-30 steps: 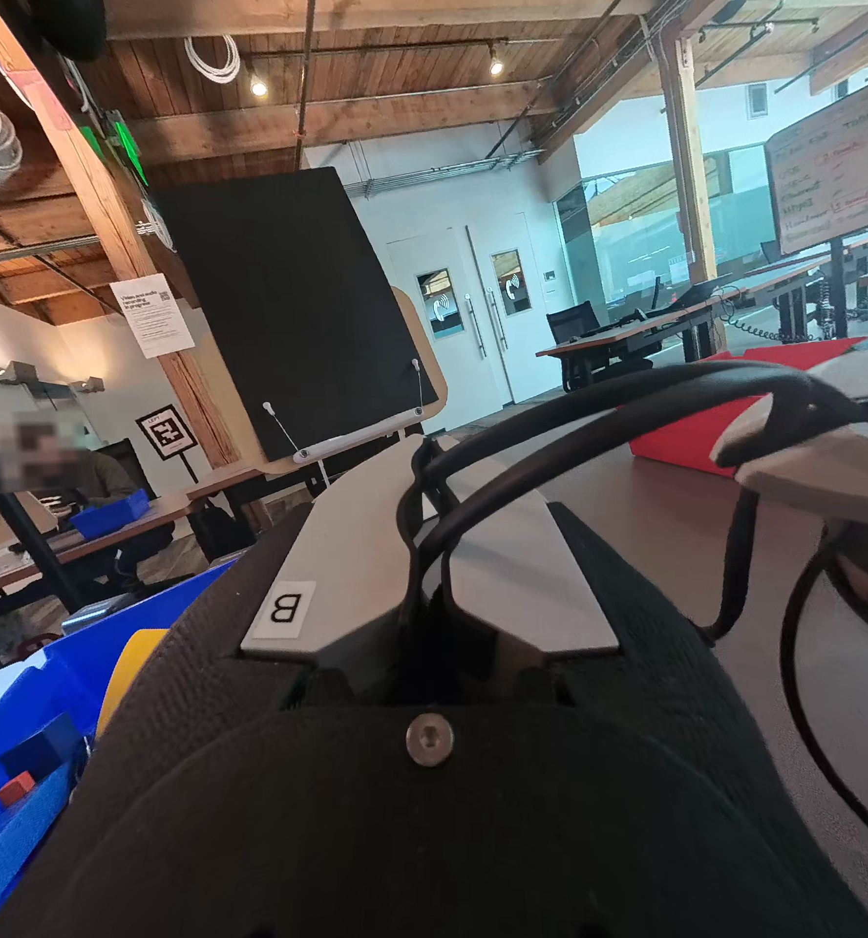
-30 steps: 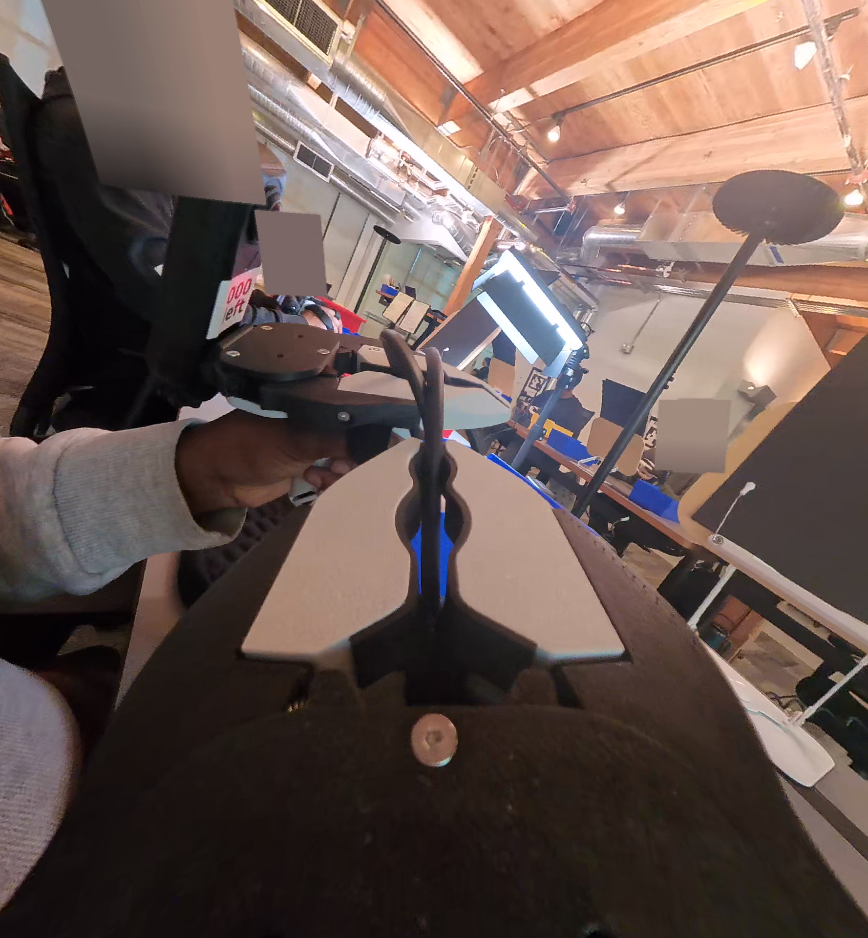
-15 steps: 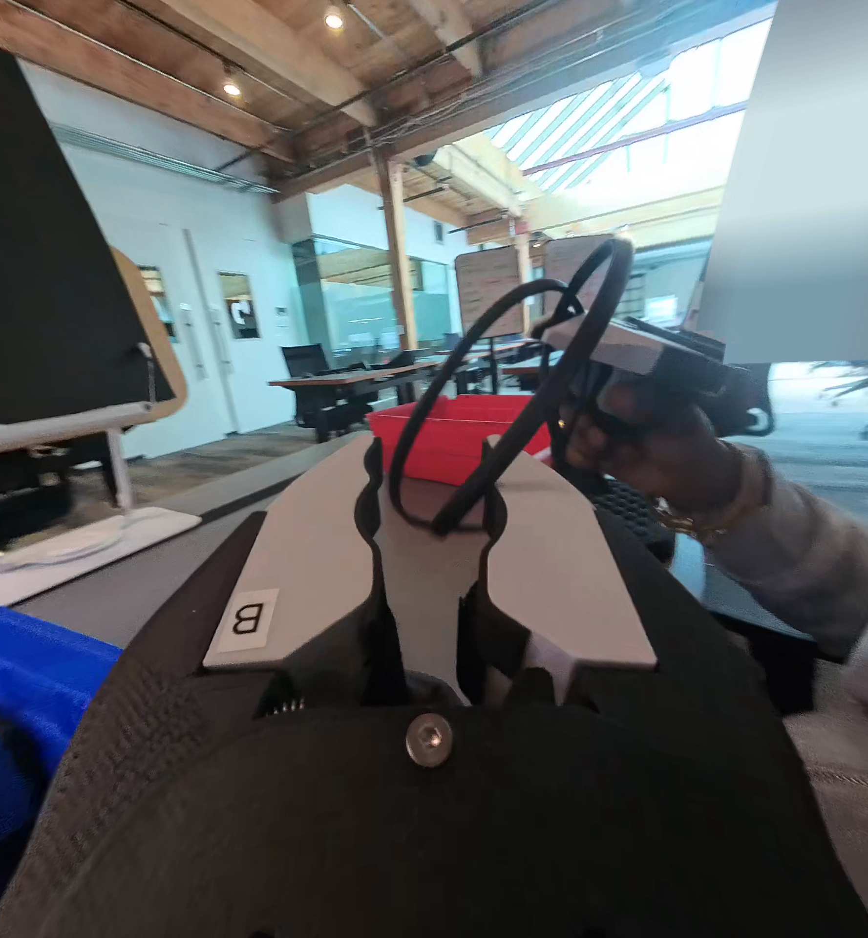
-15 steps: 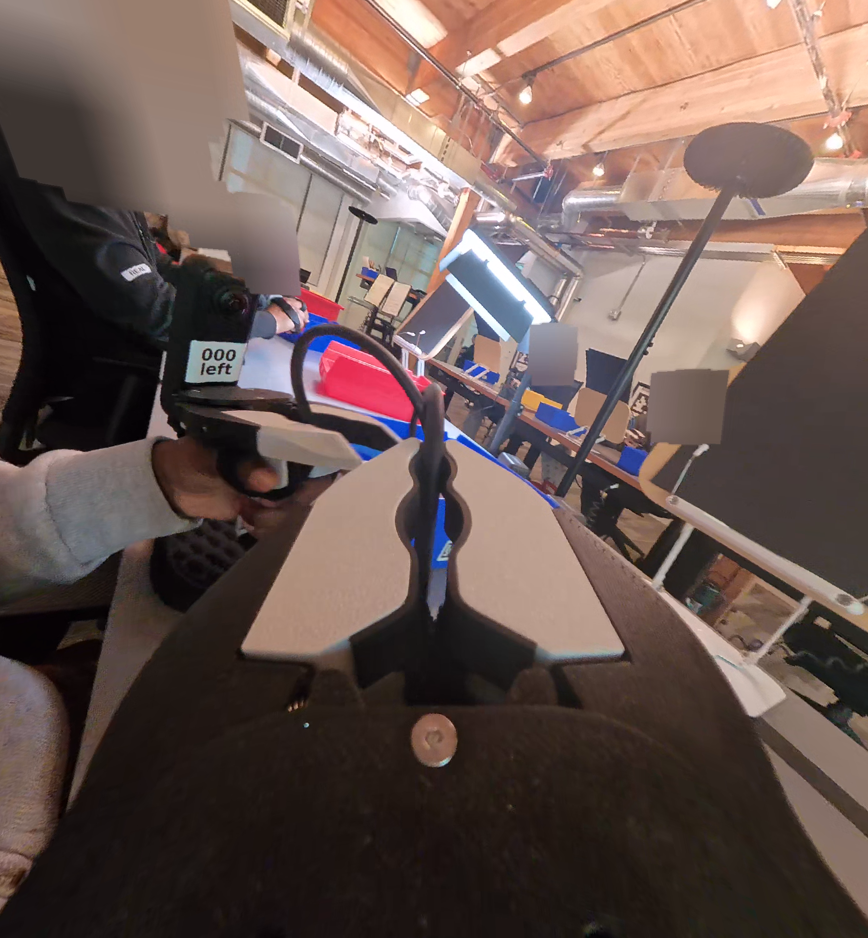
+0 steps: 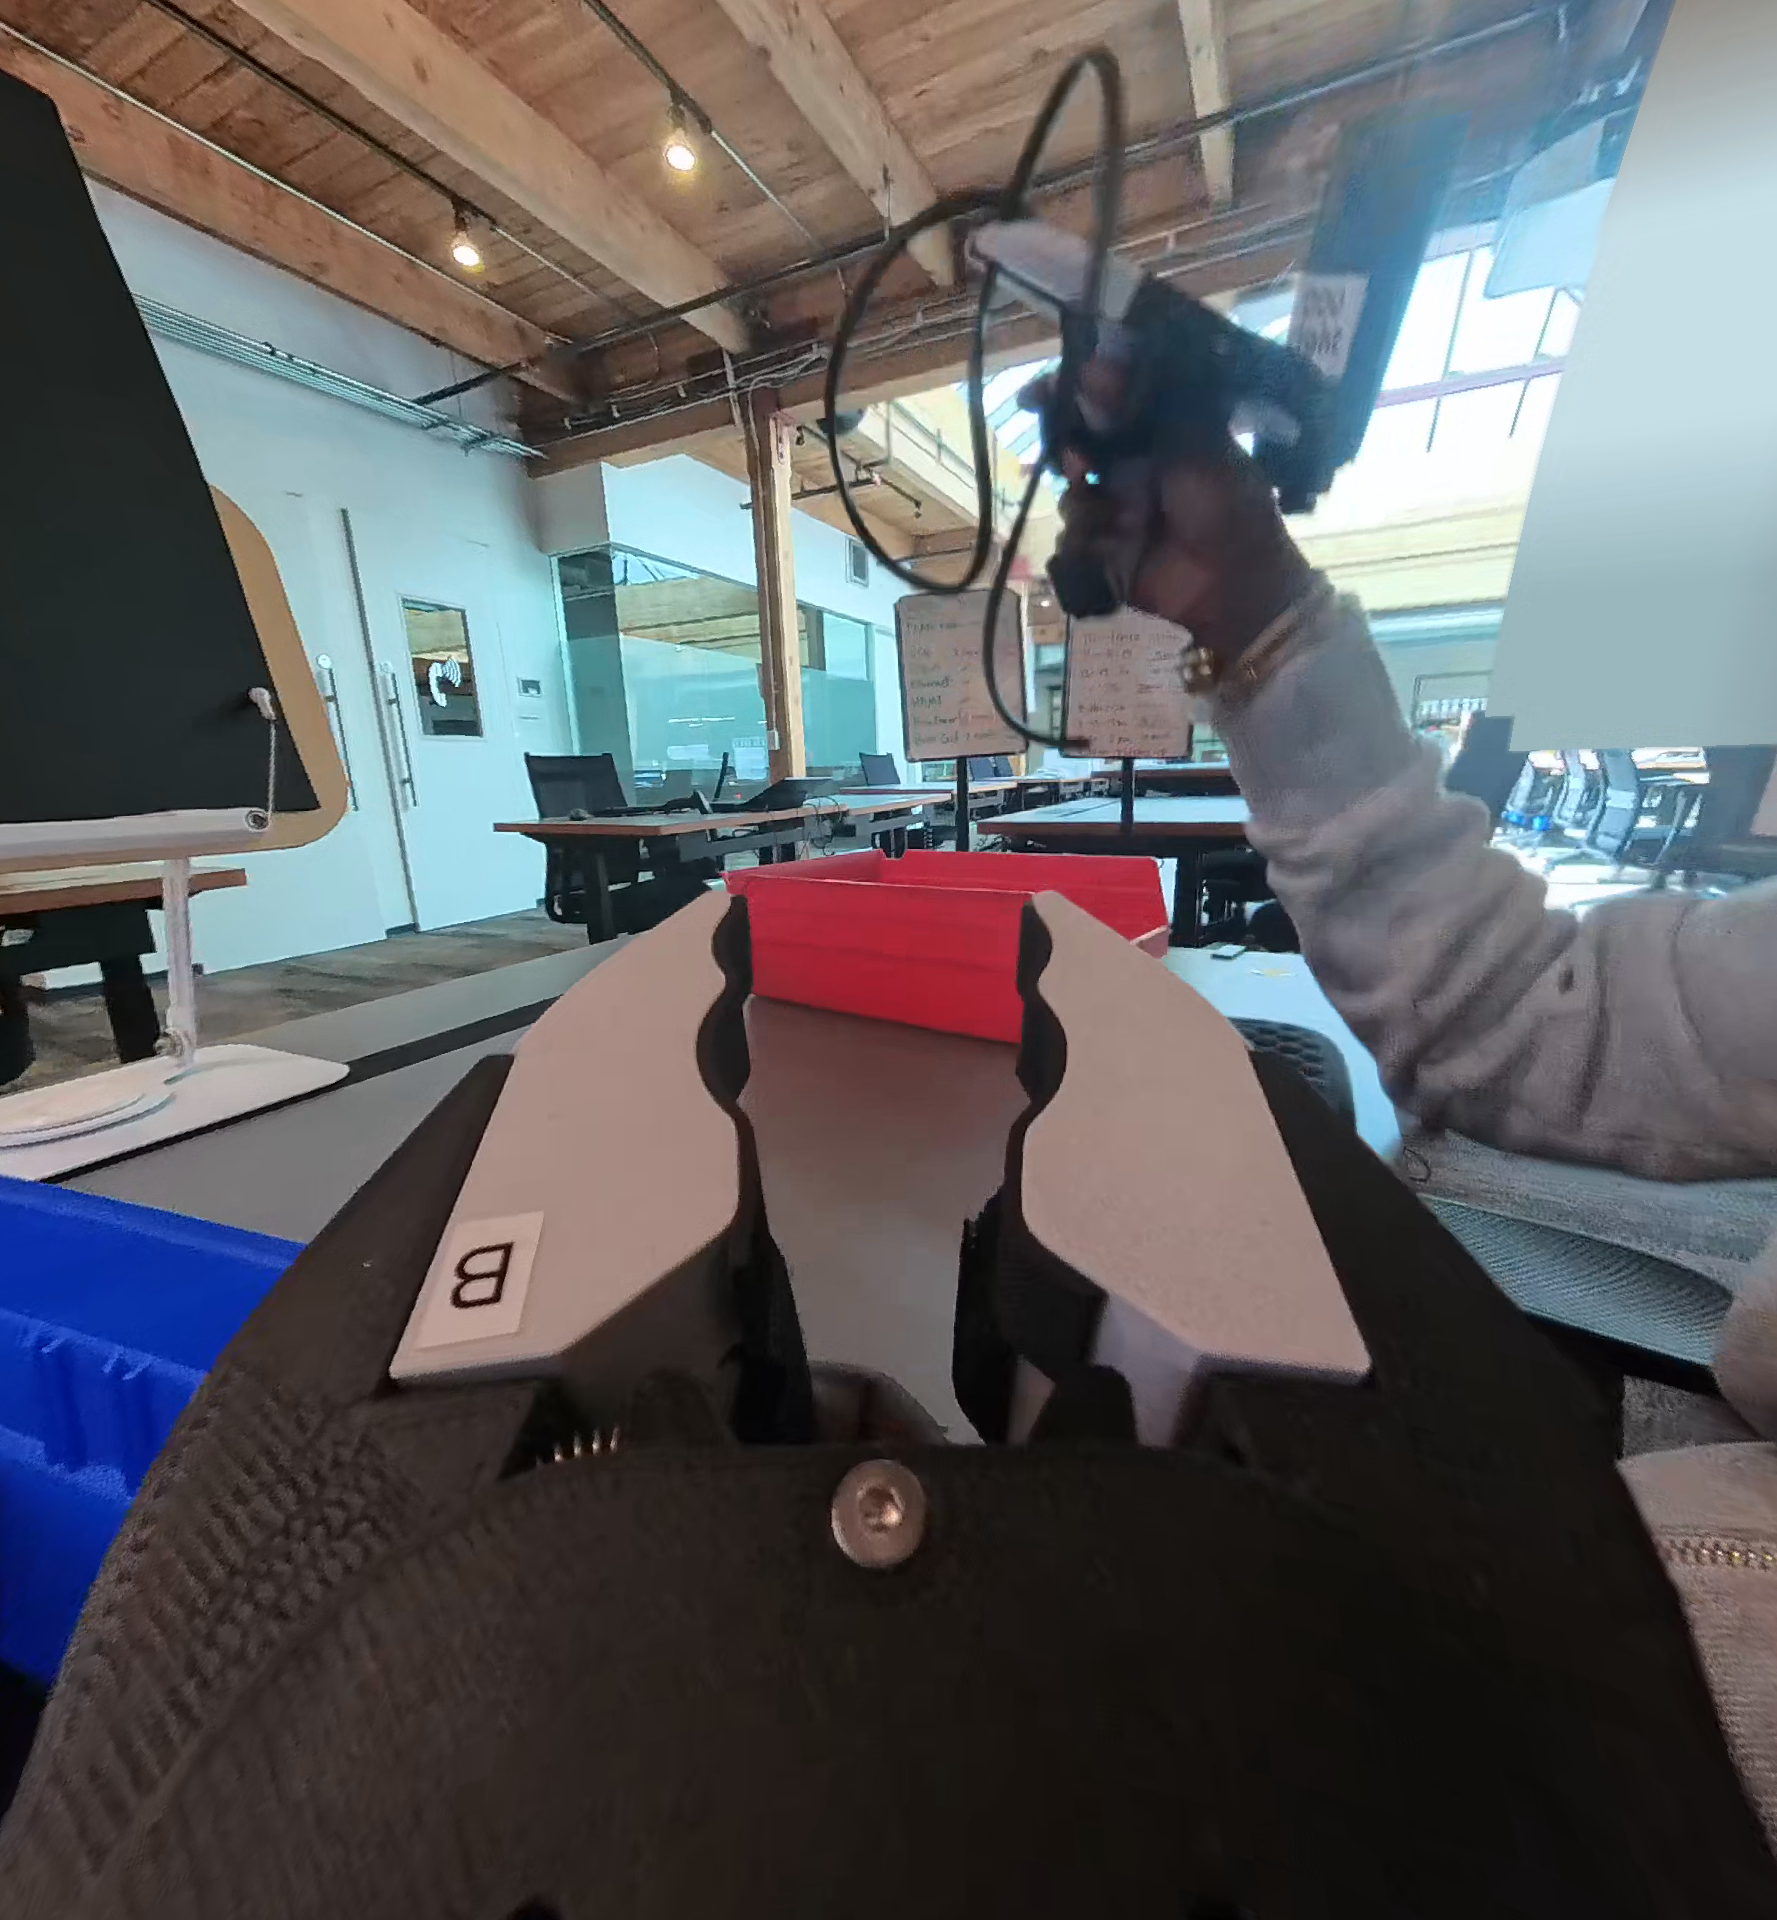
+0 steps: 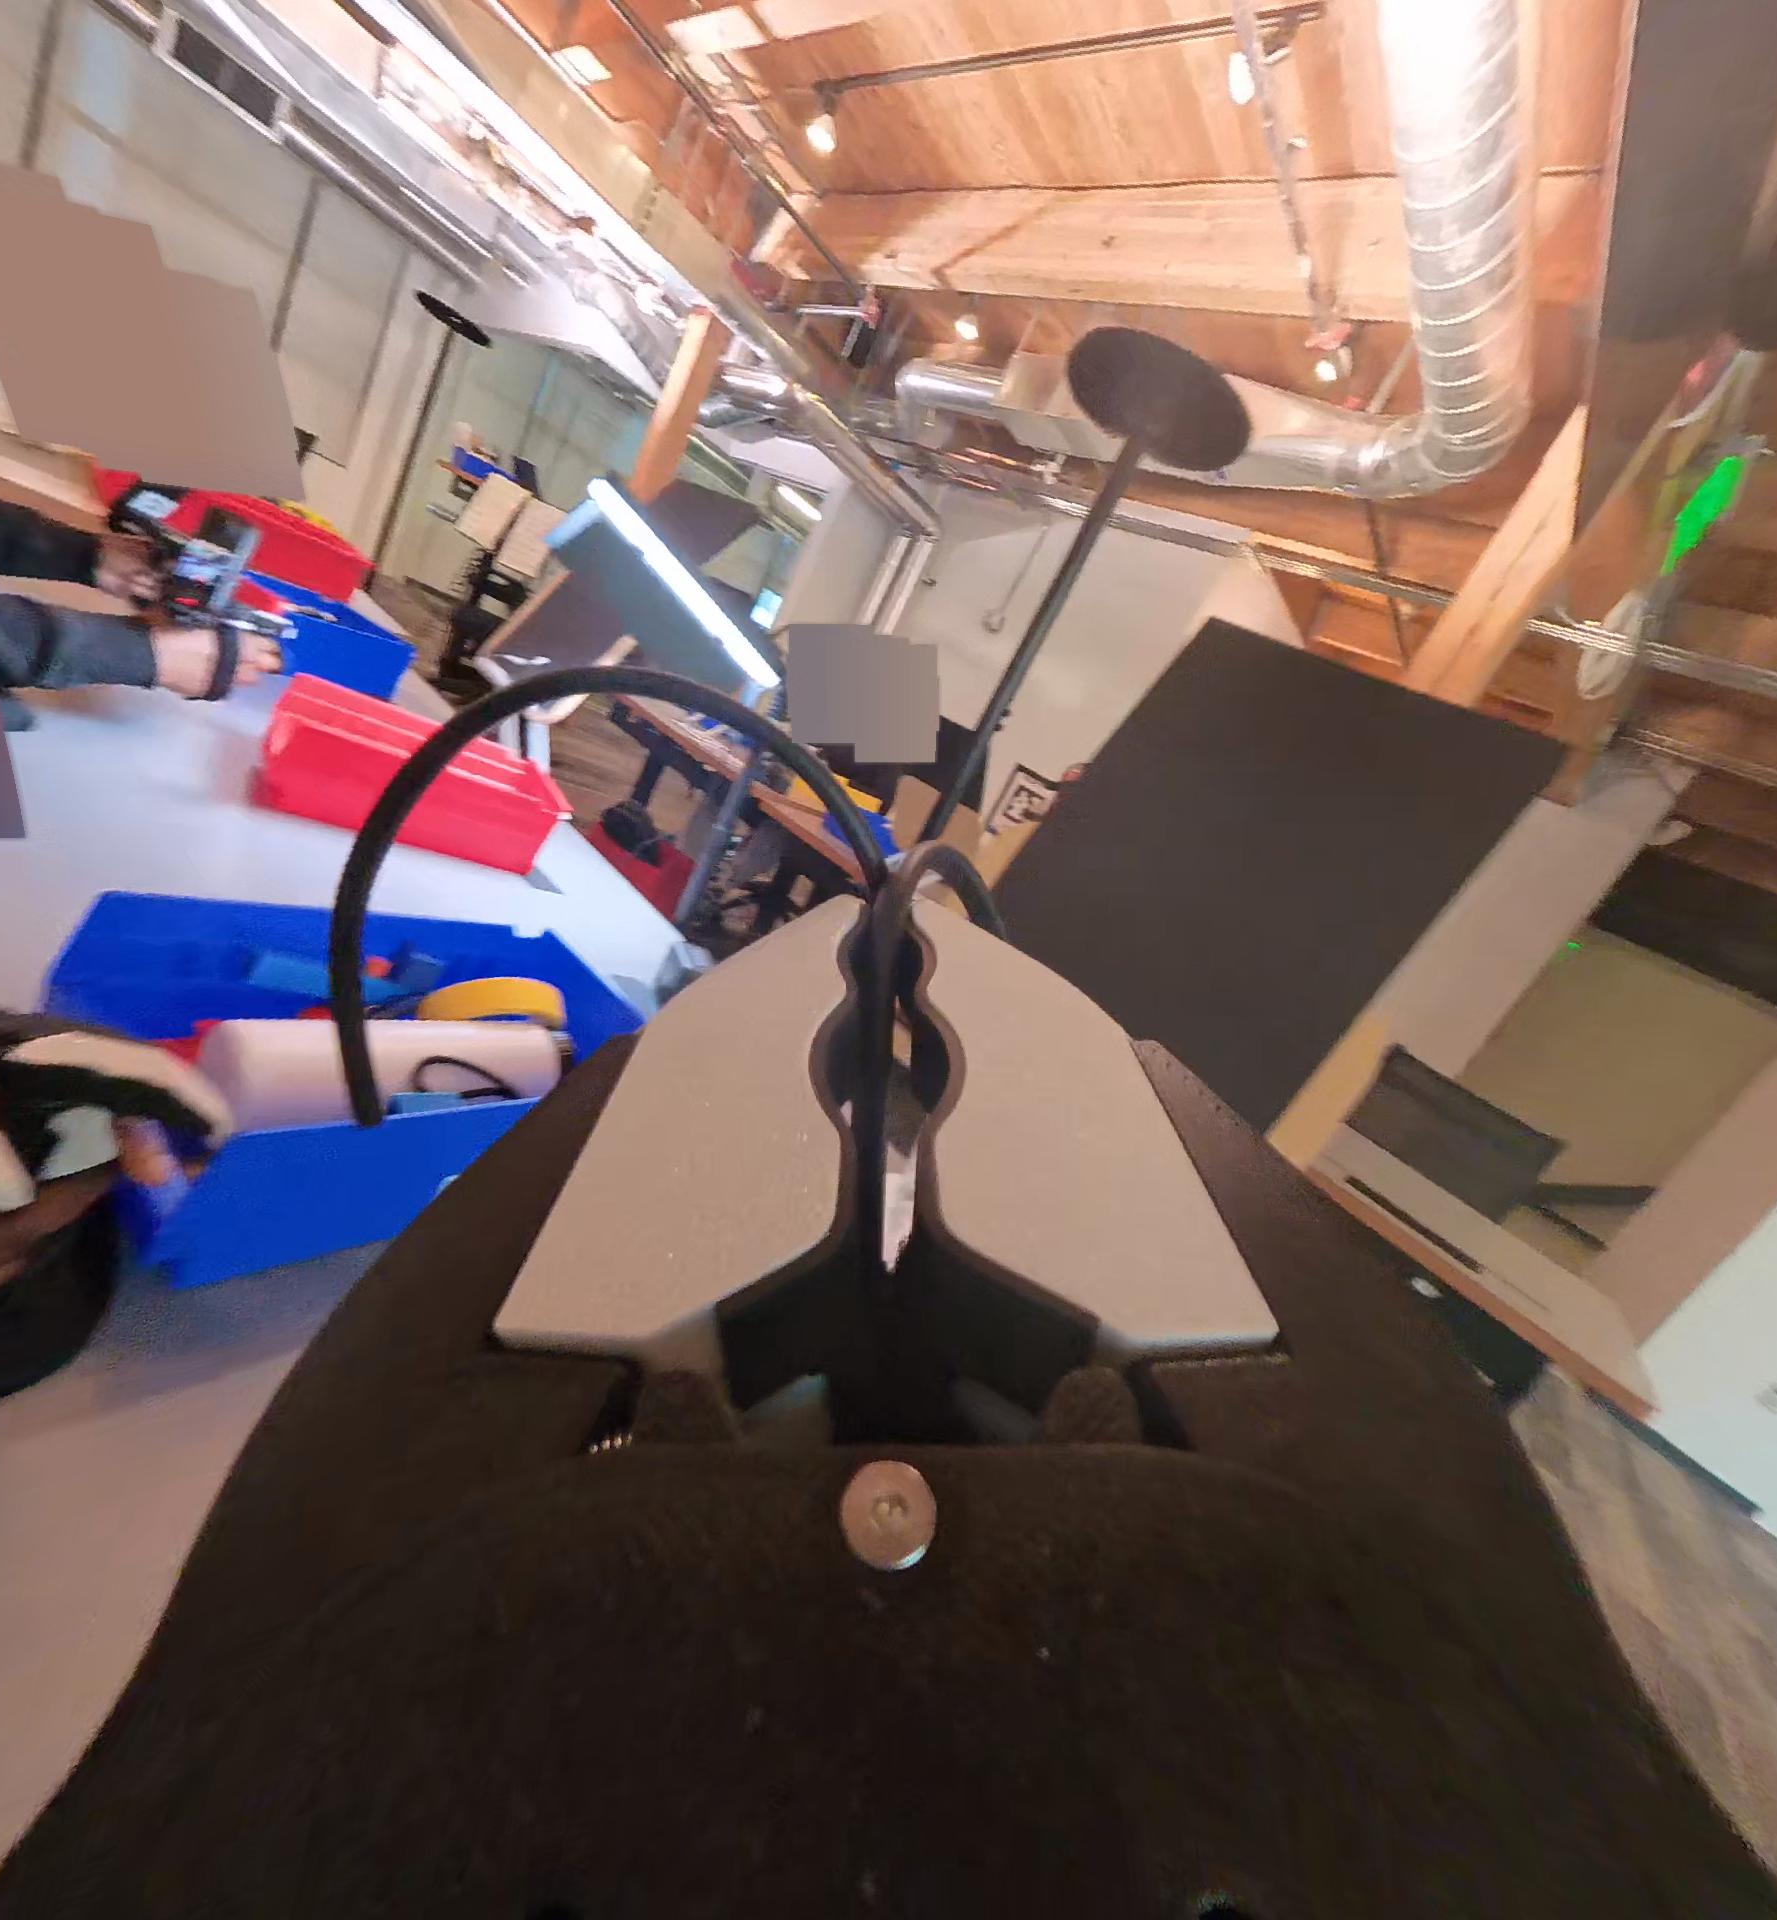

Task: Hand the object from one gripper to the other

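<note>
My right gripper (image 6: pixel 889 935) is clamped on the black cable (image 6: pixel 510 790), which loops out toward ten o'clock. My left gripper (image 5: pixel 879 935) gapes wide, empty, with the red bin (image 5: pixel 925 925) at twelve o'clock.

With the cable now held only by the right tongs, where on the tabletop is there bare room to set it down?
Bare grey table lies ahead of the open left tongs, up to the red bin. In the right wrist view, free table runs between the red bin and the blue bin. The blue bin itself is crowded. The right tongs grip the black cable.
</note>
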`<action>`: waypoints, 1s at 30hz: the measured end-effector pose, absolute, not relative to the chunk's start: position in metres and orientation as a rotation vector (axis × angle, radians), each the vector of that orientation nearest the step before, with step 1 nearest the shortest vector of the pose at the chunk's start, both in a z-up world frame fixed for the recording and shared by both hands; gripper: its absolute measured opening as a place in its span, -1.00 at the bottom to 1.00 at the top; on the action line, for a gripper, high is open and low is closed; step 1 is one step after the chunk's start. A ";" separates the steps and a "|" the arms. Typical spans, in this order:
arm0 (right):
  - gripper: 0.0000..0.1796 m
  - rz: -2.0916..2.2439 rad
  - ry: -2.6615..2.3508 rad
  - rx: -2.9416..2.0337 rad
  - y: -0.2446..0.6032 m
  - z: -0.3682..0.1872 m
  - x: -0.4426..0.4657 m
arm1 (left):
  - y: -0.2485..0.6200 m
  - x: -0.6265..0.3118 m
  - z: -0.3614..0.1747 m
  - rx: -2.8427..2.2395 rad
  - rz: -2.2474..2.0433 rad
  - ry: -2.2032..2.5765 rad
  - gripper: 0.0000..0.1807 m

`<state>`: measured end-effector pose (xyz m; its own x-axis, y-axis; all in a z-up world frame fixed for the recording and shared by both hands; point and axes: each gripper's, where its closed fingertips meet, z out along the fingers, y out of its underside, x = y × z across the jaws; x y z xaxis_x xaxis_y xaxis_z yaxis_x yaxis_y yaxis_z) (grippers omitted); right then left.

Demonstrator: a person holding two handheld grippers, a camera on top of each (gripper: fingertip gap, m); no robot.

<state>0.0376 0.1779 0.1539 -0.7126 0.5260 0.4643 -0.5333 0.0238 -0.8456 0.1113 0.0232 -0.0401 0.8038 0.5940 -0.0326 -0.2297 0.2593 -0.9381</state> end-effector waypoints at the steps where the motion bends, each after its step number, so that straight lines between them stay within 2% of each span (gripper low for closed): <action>1: -0.95 1.761 -1.537 -0.014 0.187 0.166 0.028 | 0.024 0.112 -0.041 -1.189 0.576 -0.357 -0.46; 6: -0.96 1.557 -1.446 -0.210 0.249 0.194 -0.027 | 0.024 0.112 -0.040 -1.183 0.576 -0.357 -0.46; 13: -0.96 1.545 -1.420 -0.481 0.323 0.149 -0.067 | 0.023 0.112 -0.040 -1.169 0.571 -0.364 -0.46; 18: -0.96 1.557 -1.377 -0.597 0.366 0.139 -0.072 | 0.024 0.112 -0.040 -1.171 0.575 -0.365 -0.46; 30: -0.96 1.584 -1.459 -0.754 0.407 0.102 -0.081 | 0.025 0.113 -0.040 -1.163 0.578 -0.349 -0.46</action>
